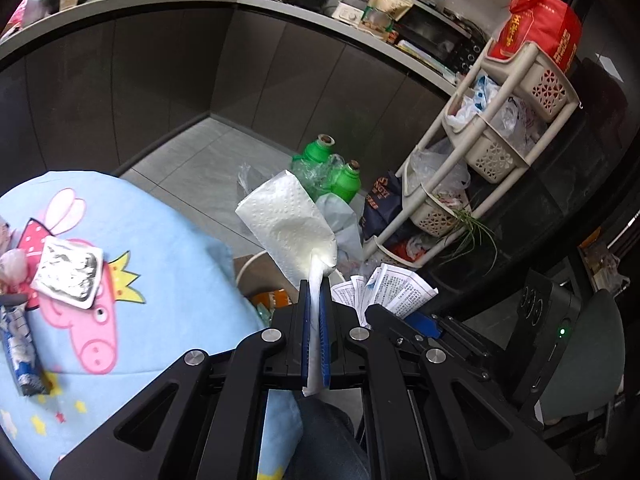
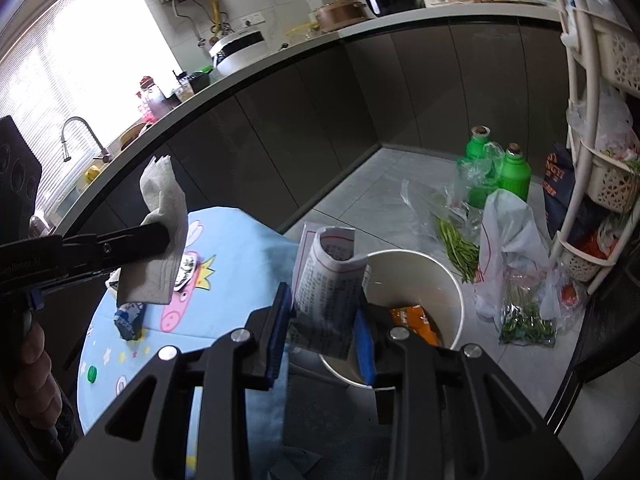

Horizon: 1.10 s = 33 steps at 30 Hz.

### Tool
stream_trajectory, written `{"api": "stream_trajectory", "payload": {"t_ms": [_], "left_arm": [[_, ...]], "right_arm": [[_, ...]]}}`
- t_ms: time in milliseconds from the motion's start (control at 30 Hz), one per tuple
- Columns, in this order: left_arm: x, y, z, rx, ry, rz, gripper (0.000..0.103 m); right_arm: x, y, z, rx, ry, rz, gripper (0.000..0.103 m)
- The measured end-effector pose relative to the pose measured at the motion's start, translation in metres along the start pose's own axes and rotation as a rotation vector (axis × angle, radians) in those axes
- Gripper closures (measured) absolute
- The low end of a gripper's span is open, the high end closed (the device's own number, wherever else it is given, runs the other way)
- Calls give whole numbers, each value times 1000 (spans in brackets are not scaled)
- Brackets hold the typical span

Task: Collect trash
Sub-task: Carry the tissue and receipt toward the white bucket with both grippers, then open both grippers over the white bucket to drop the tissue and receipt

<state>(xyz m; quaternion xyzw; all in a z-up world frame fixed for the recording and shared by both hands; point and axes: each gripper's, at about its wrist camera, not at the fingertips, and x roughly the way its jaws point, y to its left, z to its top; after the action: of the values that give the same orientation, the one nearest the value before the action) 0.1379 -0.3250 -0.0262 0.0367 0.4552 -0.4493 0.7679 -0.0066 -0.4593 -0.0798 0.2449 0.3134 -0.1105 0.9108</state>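
Right wrist view: right claw pinches a folded printed paper sheet just near of the white round bin. Left claw, farther left, pinches a white paper towel.

Little can be read: the folded leaflet at frame centre carries dense print too small to make out; the red bag at upper right and the dark bag bear large characters, none legible
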Motion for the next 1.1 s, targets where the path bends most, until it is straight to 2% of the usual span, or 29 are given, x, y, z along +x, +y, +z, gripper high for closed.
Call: {"api": "stream_trajectory", "payload": {"t_ms": [267, 467, 667, 733, 800, 833, 900, 1000, 1100], "left_arm": [[66, -9, 10, 24, 102, -8, 99], [109, 1, 5, 4, 182, 9, 99], [135, 0, 1, 36, 214, 31, 98], [139, 0, -1, 48, 204, 52, 90], [137, 1, 1, 41, 179, 63, 57], [134, 1, 2, 31, 158, 65, 49], [128, 3, 4, 16, 110, 72, 26], [115, 6, 10, -4, 46, 100, 11], [105, 8, 14, -26, 10, 119, 9]], "right_arm": [[23, -36, -9, 52, 45, -21, 73], [41, -53, -20, 74, 82, -34, 73], [54, -67, -26, 96, 101, -36, 72], [57, -69, -27, 99, 106, -35, 72], [59, -70, -28, 101, 110, -33, 73], [61, -71, -29, 104, 113, -34, 72], [63, -73, -30, 109, 119, -33, 72], [69, -75, -31, 113, 128, -31, 72], [75, -76, -33, 120, 138, -24, 72]]}}
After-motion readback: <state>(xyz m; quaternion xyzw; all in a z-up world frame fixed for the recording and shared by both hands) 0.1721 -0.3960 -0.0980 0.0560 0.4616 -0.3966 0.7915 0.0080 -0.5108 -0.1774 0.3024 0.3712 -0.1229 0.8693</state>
